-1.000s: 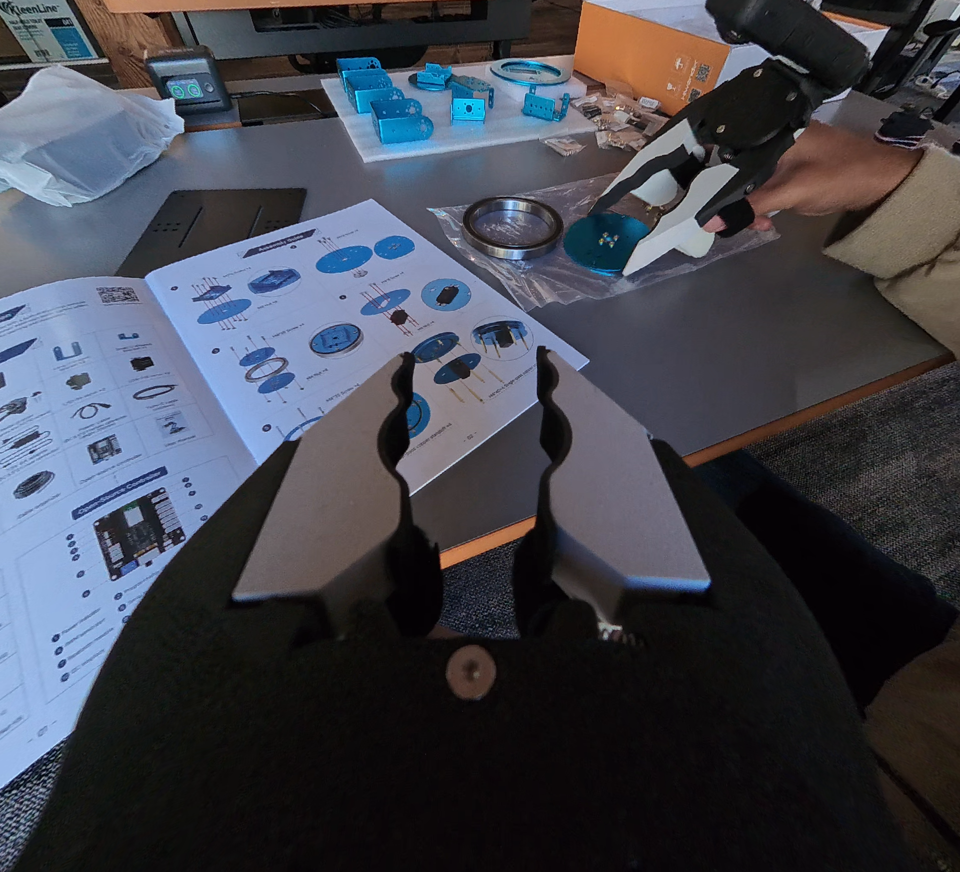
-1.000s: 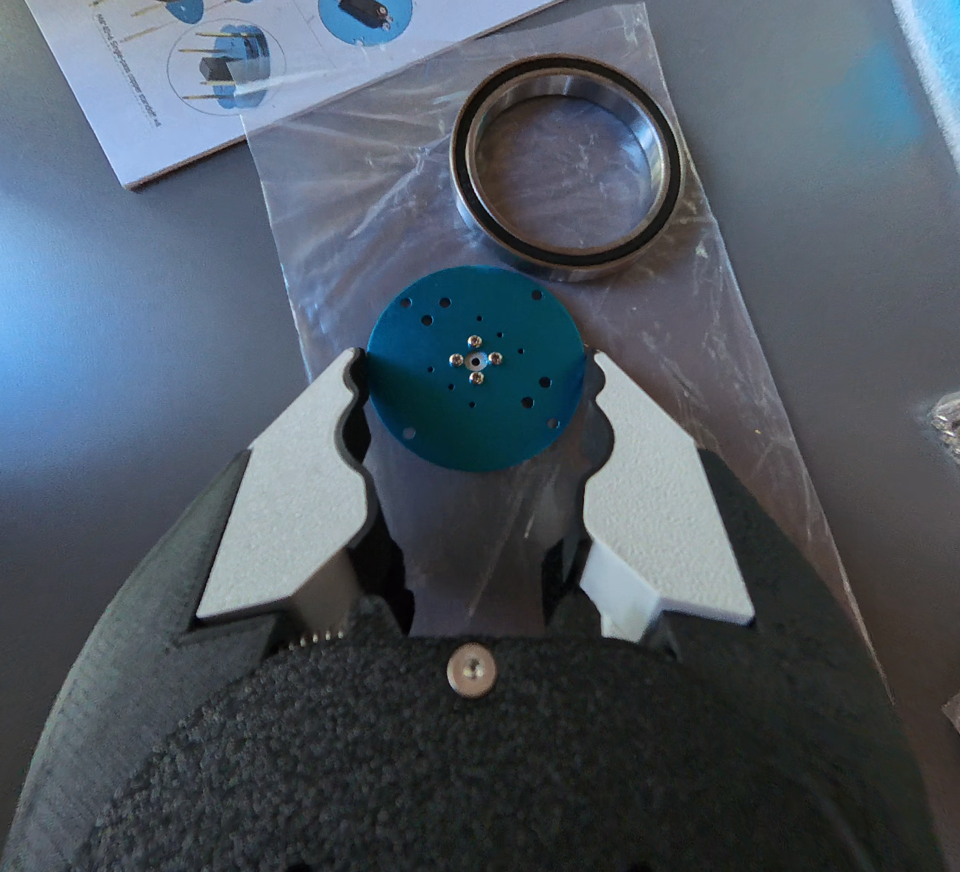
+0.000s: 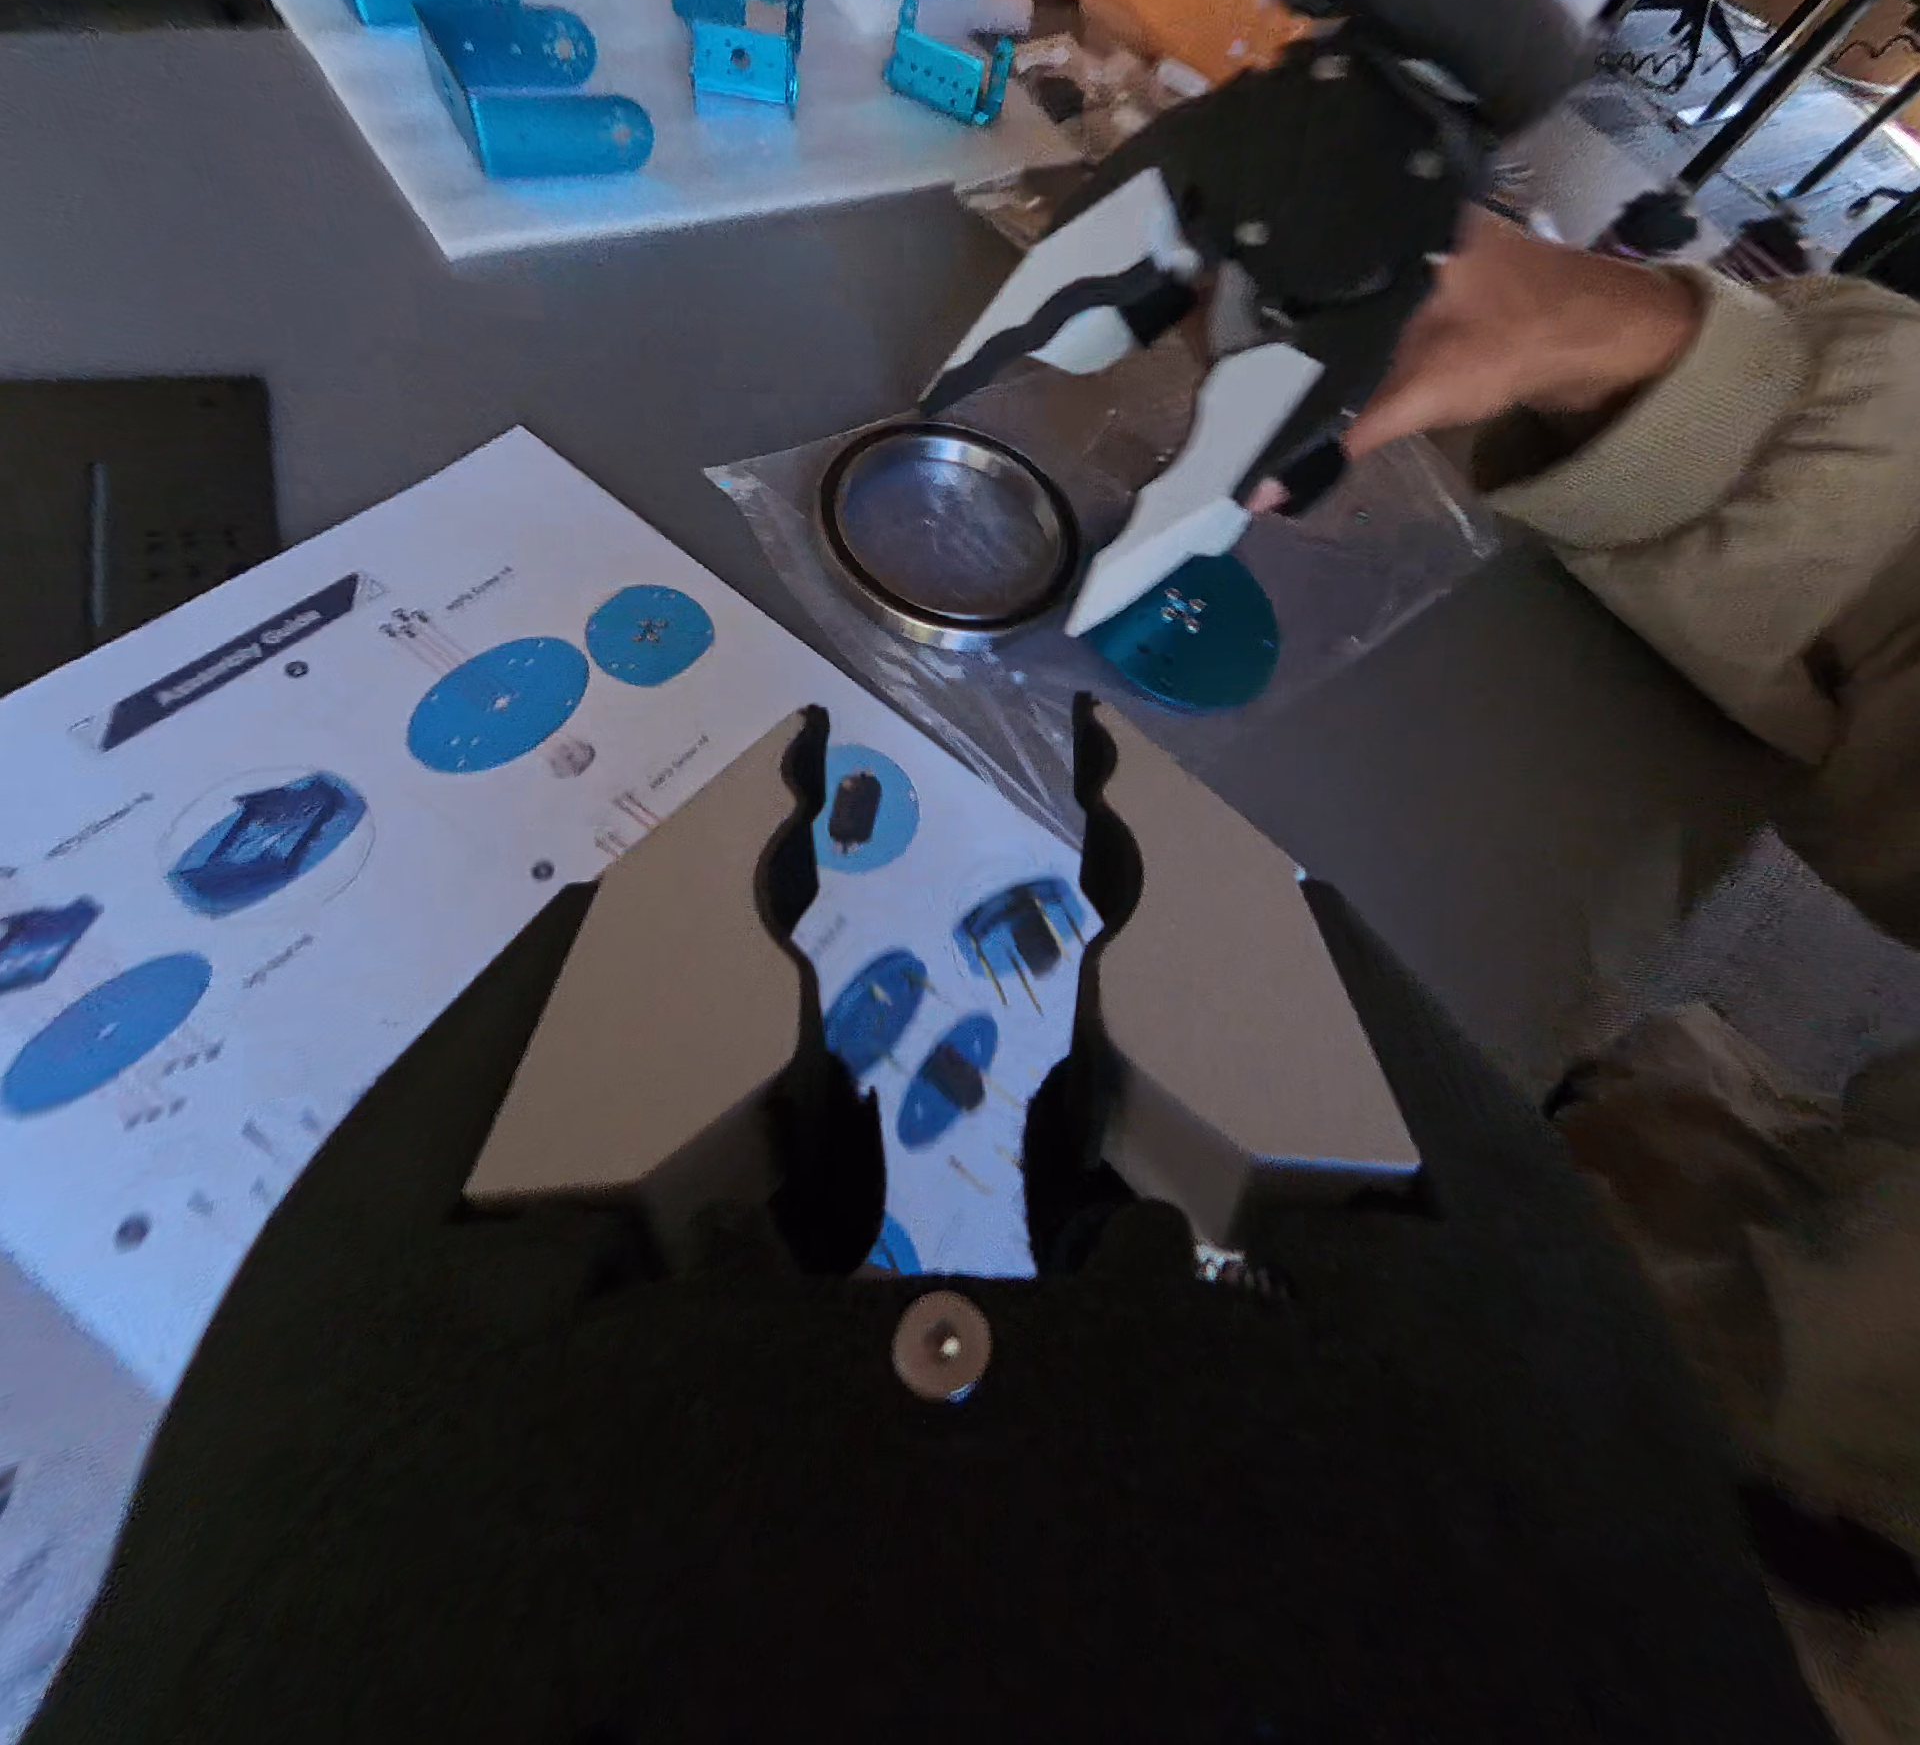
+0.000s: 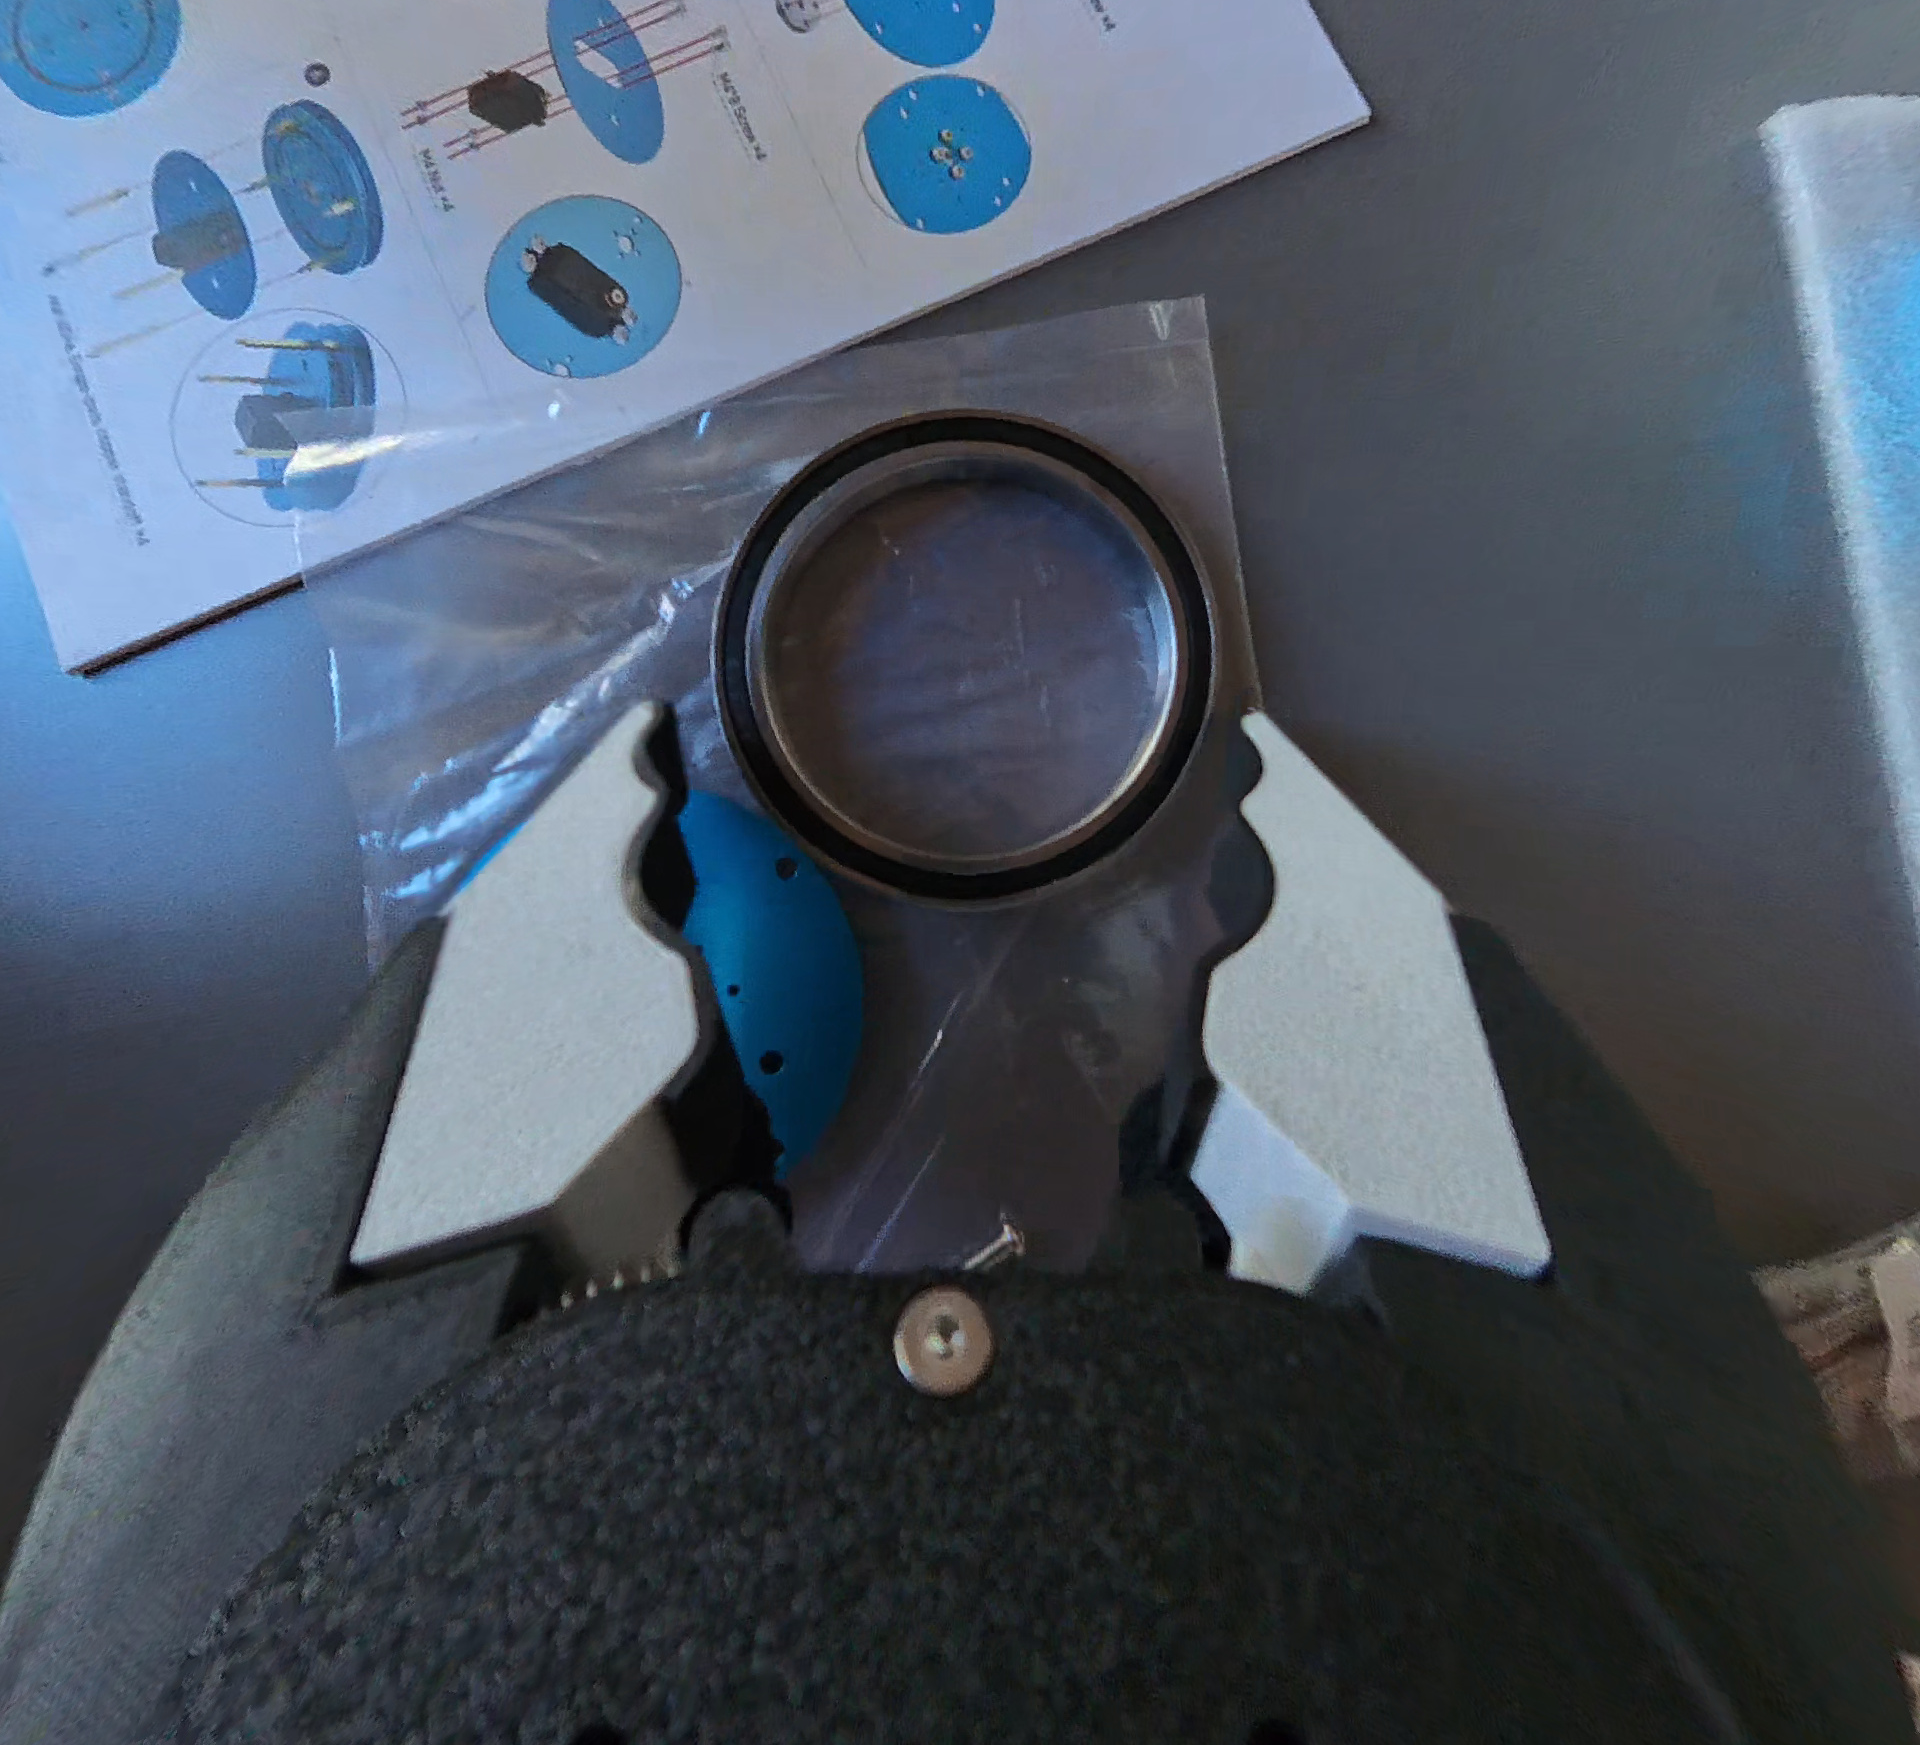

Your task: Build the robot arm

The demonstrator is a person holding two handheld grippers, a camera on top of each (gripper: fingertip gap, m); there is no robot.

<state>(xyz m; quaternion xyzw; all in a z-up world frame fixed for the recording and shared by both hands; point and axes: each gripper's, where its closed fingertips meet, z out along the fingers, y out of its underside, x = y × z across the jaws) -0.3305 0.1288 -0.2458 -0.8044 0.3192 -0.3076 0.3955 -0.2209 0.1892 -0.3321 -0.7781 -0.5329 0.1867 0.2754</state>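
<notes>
steel bearing ring (image 4: 964,656) lay flat on a clear plastic bag (image 4: 499,594) on the grey table (image 4: 1507,469), its rim touching a blue perforated disc (image 4: 774,978). right gripper (image 4: 951,729) hovered over the ring's near edge, jaws wide apart and empty, one finger covering part of the disc. left gripper (image 3: 943,721), also spread and empty, hung above the open assembly booklet (image 3: 343,656). blue brackets (image 3: 520,74) sat beyond on white foam.

An office-like workshop is suggested: blue metal brackets (image 3: 540,85) are laid out on a white foam sheet (image 3: 665,189) on a grey table (image 3: 1455,812), an illustrated assembly booklet (image 3: 312,760) is spread open, and further desks are seen behind.
</notes>
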